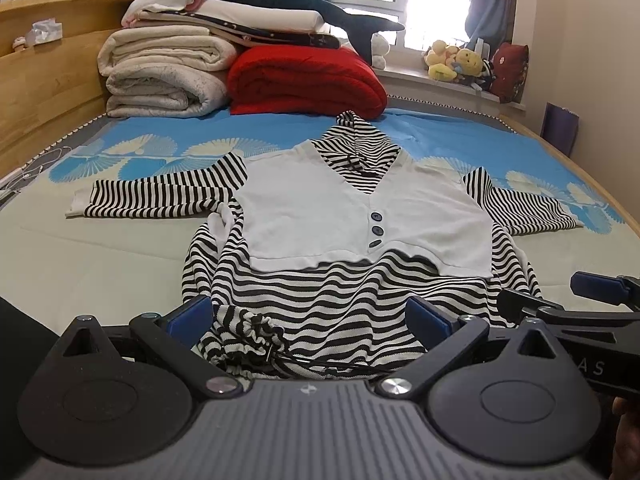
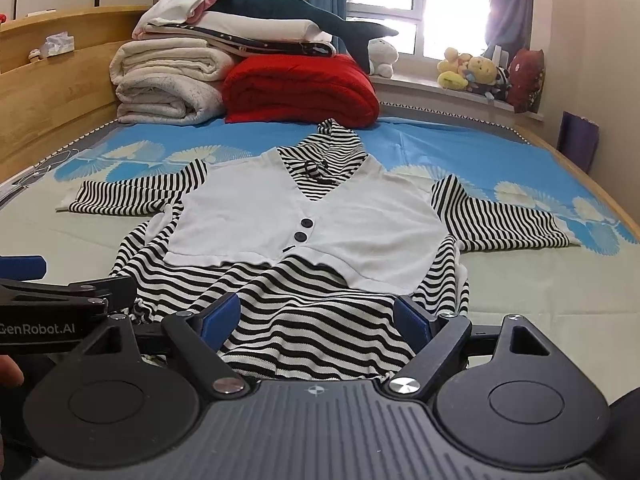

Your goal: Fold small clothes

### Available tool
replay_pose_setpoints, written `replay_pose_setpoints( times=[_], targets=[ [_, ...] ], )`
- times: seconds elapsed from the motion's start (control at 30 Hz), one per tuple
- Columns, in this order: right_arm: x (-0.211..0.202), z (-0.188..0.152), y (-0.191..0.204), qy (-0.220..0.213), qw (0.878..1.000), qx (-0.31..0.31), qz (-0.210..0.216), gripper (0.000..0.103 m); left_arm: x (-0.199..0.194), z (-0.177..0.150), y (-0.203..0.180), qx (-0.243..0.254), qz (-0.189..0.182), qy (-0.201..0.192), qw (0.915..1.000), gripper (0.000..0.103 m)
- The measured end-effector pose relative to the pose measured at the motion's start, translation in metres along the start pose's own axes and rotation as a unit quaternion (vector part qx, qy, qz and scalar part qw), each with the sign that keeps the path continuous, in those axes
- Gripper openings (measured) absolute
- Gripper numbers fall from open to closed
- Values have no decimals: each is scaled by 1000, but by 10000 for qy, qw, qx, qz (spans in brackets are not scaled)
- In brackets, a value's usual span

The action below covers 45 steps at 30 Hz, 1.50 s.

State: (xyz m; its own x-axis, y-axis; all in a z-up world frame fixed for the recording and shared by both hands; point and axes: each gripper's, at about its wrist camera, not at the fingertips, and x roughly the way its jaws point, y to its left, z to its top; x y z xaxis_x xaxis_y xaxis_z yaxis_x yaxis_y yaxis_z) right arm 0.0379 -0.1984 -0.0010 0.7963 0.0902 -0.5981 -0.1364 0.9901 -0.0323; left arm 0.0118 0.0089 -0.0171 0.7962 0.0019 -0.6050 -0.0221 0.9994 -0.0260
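So the striped hooded top (image 1: 340, 292) is spread face-up across the middle of the frame on the bed (image 1: 100, 248), hood pointing toward the top of the picture and both sleeves flung out to left and right. It has a white vest panel (image 1: 320, 216) on the chest with dark buttons (image 1: 376, 231) running down it, and the striped hem bunches up at the bottom centre, drawstring and all. The left gripper (image 1: 310, 322) sits low at the bottom of its view, jaws wide open with the blue pads on either side of the bunched hem, not clamped on anything. The right gripper (image 2: 316, 320) is the same deal in its own view: jaws spread wide, straddling the lower edge of the top, holding nothing. Each gripper pokes into the other's frame at the side. Further back, upper left, there's a stack of folded white blankets (image 1: 160, 72) next to a red blanket (image 1: 304, 80), with a dark plush shark (image 1: 304, 4) lying on top of the pile. Upper right, some stuffed toys (image 1: 460, 62) sit on the windowsill.
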Motion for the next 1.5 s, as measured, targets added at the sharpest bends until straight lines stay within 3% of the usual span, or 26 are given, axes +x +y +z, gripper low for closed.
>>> replay_pose_setpoints(
  times=[1.5],
  targets=[
    [4,-2,0,104,9999,-79,-88,85,7,-3,-3,64,-17,97,9999,102]
  ],
)
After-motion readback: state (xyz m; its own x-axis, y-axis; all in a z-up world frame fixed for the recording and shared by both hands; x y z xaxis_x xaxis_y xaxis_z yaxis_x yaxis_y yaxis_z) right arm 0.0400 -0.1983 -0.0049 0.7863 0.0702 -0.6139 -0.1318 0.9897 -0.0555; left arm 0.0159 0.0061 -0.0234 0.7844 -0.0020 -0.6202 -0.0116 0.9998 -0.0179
